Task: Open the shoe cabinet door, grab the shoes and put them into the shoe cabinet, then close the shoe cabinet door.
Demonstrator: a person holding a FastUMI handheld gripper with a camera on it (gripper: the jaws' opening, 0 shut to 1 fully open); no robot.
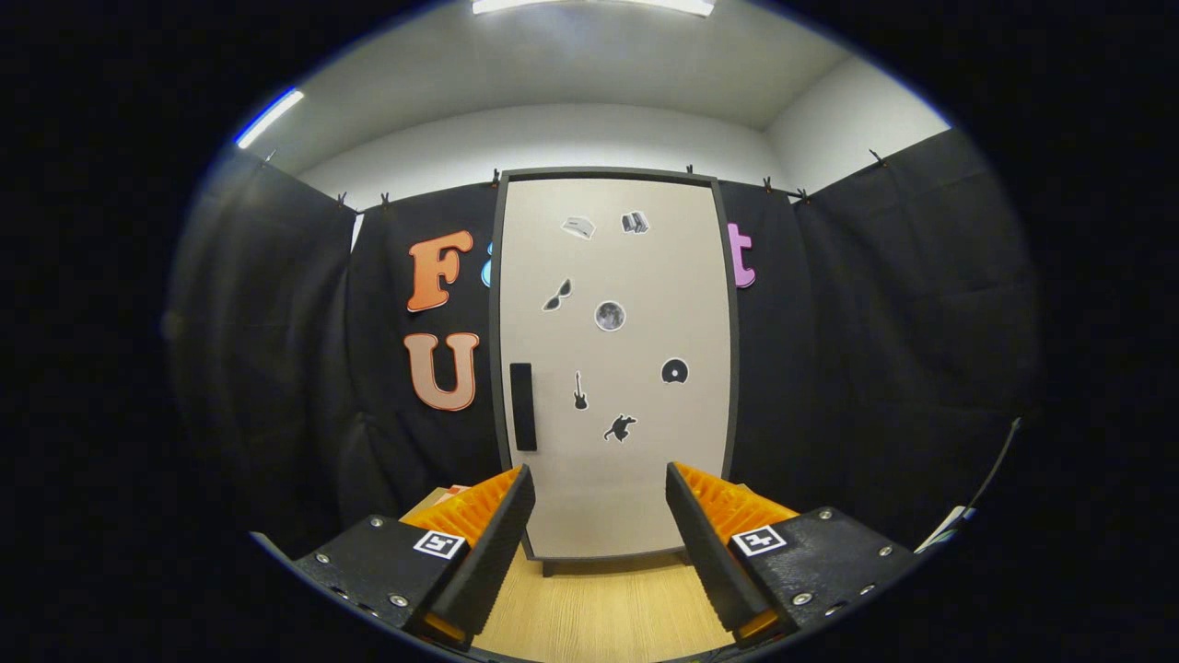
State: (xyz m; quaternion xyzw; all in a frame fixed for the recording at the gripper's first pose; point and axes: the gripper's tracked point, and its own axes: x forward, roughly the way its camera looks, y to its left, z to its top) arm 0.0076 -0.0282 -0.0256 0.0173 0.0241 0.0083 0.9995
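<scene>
Two fingers (497,543) of the handheld gripper (599,543) spread wide apart, jaws released, nothing between them but bare floor. Straight ahead and beyond the fingertips: tall pale beige shoe cabinet (615,368) with a dark grey frame, standing upright on a light wood-grain floor (599,608). Cabinet door (636,460) shut, flush within its frame. Dark rectangular vertical handle (522,406) on the left side of the door, roughly at mid-height, well apart from both fingers. Several small black-and-grey stickers (609,315) scattered over the door face, among them a round one near the middle and a guitar shape lower down. Black cloth booth wall (875,350) to left, right and behind the cabinet. White ceiling with a bright strip light (594,5) far above. Something orange-brown just past the left finger, near the floor, too hidden to tell.
</scene>
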